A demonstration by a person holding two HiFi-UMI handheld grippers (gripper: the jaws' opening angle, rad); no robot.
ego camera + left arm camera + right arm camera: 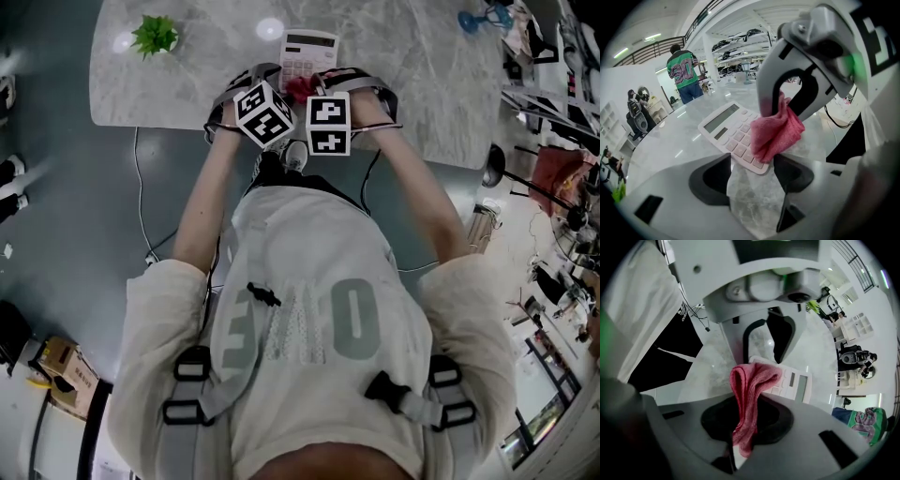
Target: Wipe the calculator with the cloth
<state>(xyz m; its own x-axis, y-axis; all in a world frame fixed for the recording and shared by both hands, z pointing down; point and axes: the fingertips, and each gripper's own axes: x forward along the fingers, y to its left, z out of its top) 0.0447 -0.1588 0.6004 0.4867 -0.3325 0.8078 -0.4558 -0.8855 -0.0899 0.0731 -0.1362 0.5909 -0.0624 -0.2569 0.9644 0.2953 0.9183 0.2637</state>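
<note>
A white calculator (307, 54) lies on the marble table (422, 84) just beyond both grippers. My right gripper (746, 420) is shut on a pink-red cloth (750, 394), pinched upright between its jaws. The cloth (777, 131) hangs down onto the calculator's (731, 129) near key rows. My left gripper (752, 177) stands open close beside it, with only bare marble between its jaws; the calculator's near corner lies just ahead of them. In the head view the left gripper (258, 82) and right gripper (354, 82) sit side by side at the table's near edge, the cloth (298, 89) between them.
A small green plant (155, 36) stands at the table's far left, and a blue object (483, 17) at its far right. Cables run over the floor beneath the table edge. A person in a green jersey (685, 72) stands far behind the table.
</note>
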